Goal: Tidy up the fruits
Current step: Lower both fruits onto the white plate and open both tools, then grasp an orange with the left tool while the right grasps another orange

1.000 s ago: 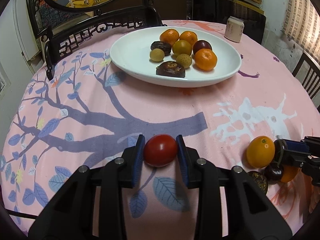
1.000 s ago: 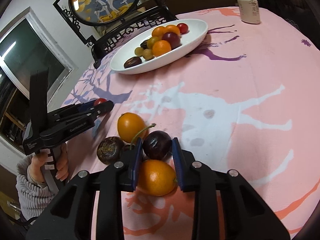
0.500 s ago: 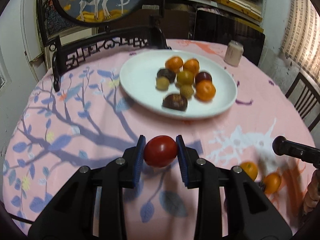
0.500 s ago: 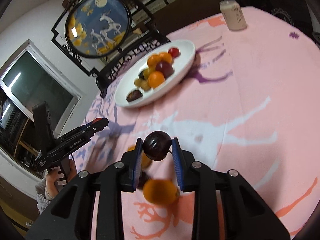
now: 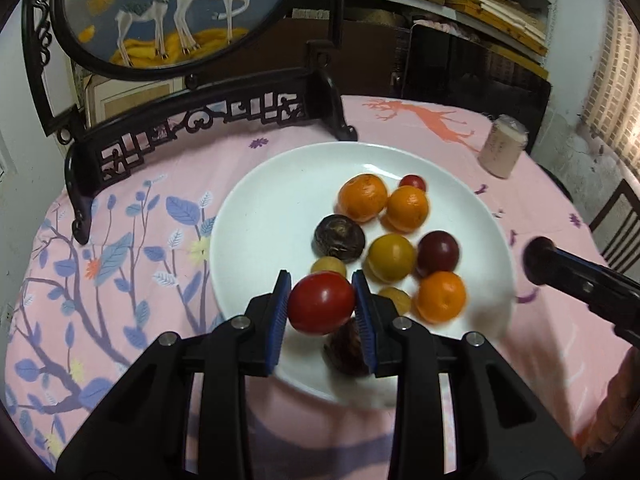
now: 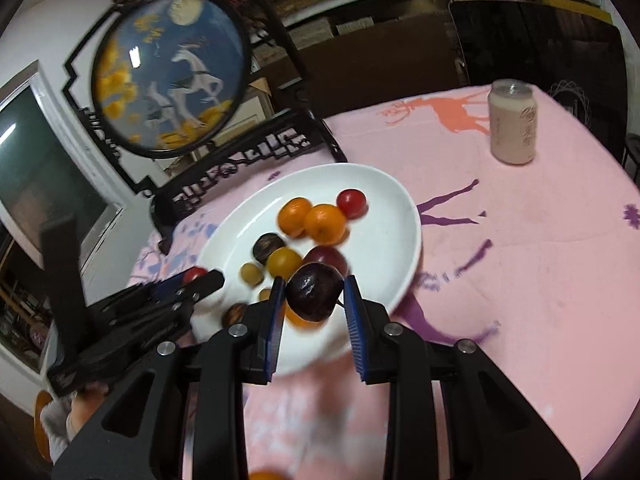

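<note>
My left gripper (image 5: 322, 306) is shut on a red tomato (image 5: 321, 303), held in the air over the near rim of the white plate (image 5: 256, 216). My right gripper (image 6: 314, 298) is shut on a dark purple plum (image 6: 315, 295), also above the plate (image 6: 384, 196). The plate holds several fruits: oranges (image 5: 363, 197), a yellow plum (image 5: 390, 257), a dark red plum (image 5: 438, 253), a brown wrinkled fruit (image 5: 338, 237) and a small red tomato (image 5: 413, 181). In the right wrist view the left gripper (image 6: 200, 278) with its tomato shows at the plate's left edge.
A pale drink can (image 6: 513, 127) stands on the pink tablecloth (image 6: 520, 272) at the far right. A round painted screen in a dark carved stand (image 5: 208, 116) sits behind the plate. An orange fruit (image 6: 264, 474) lies at the bottom edge. A chair (image 5: 616, 216) is at the right.
Both grippers have lifted off the cloth and moved forward over the plate, each carrying its fruit. The loose oranges and dark fruit near the right gripper are left behind.
</note>
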Action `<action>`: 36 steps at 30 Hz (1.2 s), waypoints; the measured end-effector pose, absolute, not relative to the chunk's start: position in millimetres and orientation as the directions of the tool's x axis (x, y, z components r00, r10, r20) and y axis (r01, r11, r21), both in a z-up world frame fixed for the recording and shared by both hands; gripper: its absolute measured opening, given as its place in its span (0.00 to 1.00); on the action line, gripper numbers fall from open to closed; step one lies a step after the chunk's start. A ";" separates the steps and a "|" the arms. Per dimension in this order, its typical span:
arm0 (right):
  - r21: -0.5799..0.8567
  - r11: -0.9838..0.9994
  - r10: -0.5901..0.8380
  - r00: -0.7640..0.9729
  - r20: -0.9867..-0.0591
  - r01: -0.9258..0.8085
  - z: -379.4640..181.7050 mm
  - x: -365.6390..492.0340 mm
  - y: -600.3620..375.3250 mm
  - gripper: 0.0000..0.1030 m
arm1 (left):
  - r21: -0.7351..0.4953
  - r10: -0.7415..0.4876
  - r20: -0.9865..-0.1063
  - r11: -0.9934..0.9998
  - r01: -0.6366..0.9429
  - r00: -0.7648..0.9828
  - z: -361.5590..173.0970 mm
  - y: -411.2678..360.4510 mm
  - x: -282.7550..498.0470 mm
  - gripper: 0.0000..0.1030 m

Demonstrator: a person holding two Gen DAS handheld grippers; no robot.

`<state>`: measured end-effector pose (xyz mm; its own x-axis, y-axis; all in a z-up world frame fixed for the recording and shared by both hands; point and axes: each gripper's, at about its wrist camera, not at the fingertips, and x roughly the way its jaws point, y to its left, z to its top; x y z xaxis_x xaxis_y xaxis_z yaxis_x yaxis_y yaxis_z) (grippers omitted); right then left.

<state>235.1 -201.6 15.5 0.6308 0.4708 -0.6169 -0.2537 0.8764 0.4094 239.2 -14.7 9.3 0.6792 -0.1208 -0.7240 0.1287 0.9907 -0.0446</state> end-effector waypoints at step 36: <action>0.500 0.840 0.493 0.682 -0.540 -0.211 1.6 123.9 -268.6 0.57 | -0.007 -0.239 -0.693 0.946 0.325 0.680 0.9 -41.1 112.2 0.87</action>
